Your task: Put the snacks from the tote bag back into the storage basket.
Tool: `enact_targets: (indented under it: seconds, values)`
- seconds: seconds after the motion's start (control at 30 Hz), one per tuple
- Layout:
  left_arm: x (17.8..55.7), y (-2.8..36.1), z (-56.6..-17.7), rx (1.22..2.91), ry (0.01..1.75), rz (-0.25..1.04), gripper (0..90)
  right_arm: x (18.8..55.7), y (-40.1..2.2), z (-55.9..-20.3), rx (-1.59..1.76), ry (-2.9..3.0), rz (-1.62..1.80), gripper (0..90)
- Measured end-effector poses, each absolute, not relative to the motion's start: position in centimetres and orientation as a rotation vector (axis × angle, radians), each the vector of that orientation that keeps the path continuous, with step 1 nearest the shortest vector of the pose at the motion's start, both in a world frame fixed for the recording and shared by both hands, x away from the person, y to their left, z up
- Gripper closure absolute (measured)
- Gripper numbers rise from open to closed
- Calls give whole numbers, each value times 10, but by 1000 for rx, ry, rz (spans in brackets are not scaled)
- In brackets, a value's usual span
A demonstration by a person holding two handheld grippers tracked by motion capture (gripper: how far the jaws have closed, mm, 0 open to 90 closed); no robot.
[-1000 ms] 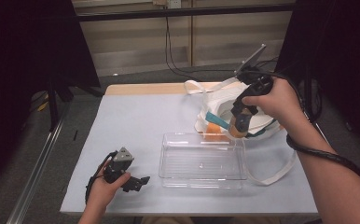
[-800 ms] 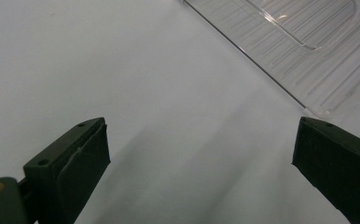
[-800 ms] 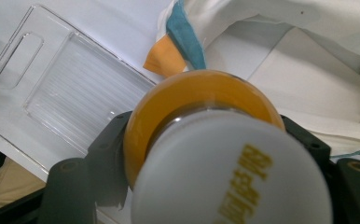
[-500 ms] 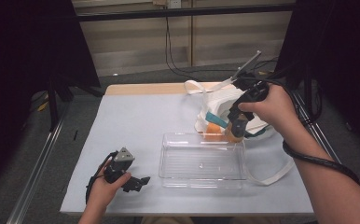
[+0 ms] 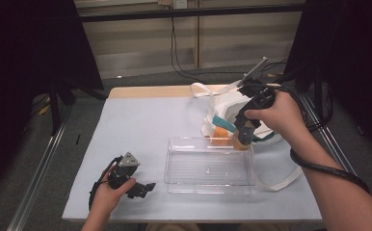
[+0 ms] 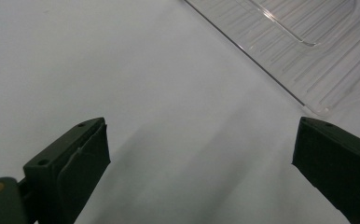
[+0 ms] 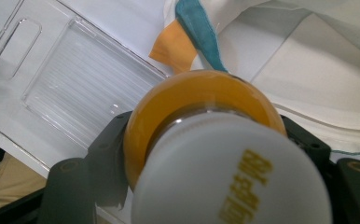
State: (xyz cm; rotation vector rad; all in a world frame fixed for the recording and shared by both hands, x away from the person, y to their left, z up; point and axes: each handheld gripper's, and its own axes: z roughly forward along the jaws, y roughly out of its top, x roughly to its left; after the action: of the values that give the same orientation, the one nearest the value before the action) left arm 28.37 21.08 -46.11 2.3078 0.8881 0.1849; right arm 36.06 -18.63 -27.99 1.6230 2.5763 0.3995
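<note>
- Looking down from the high view, I see my right gripper right of centre, clamped on an orange jar that hangs just over the far right corner of the clear tray.
- A white cloth bag lies just behind the tray in the upper right, with a teal strip and an orange patch showing at its near edge, and a white strap looping past the tray's right side.
- My left gripper rests at the lower left of the frame on the pale table, well apart from the jar and just left of the tray.
- From the left gripper view, I see 2 black jaws standing wide apart with nothing between them, bare table under them and a corner of the tray in the upper right.
- From the right gripper view, the jar sits centre frame with its white cap toward the camera, yellow characters printed on the cap.
- Both black jaws press the jar's sides at lower left and lower right, so the grip is closed on it.
- Behind the jar, the tray takes the upper left and the bag the upper right, with the teal strip and orange patch between them.
</note>
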Motion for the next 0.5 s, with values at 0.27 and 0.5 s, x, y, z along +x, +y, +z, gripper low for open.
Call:
enact_targets:
  seconds: [0.27,0.5]
  values:
    - [284,210,-461,2308,887,186,36,360,-186,-283,1620,2581,385,303]
    - [284,211,-461,2308,892,192,37,360,-185,-287,1612,2593,389,303]
